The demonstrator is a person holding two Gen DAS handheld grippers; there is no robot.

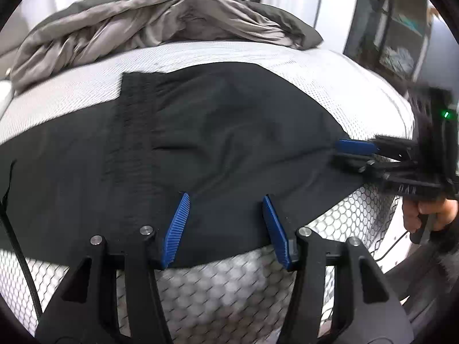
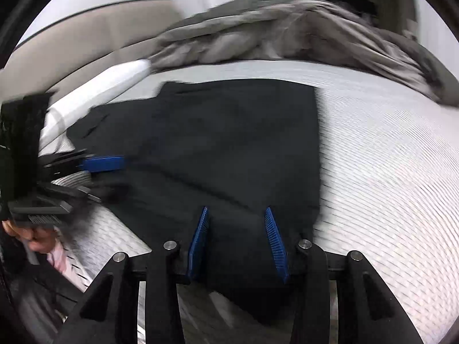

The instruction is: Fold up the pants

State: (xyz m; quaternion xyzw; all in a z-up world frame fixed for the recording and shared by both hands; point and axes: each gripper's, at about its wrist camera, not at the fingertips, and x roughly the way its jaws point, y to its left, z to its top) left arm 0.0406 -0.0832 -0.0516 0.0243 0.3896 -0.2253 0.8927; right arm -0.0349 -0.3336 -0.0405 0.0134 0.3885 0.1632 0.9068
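Note:
Black pants [image 1: 218,132] lie spread flat on a white mesh mattress [image 1: 330,83], the ribbed waistband [image 1: 129,132] towards the left. My left gripper [image 1: 225,199] hovers open over the pants' near edge, its blue pads apart and not pressing the cloth. At the pants' right corner my right gripper [image 1: 348,154] shows side-on, held by a hand [image 1: 424,215]. In the right wrist view the pants [image 2: 229,143] fill the middle. There my right gripper [image 2: 236,210] stands open, with black cloth lying loose between its pads. My left gripper [image 2: 114,176] reaches in from the left.
A crumpled grey duvet [image 1: 160,14] is heaped along the far side of the mattress. A white pillow [image 2: 109,83] and a beige headboard [image 2: 86,37] lie at the left. Dark shelves [image 1: 401,37] stand past the right edge. A black cord [image 1: 20,246] hangs at the near left.

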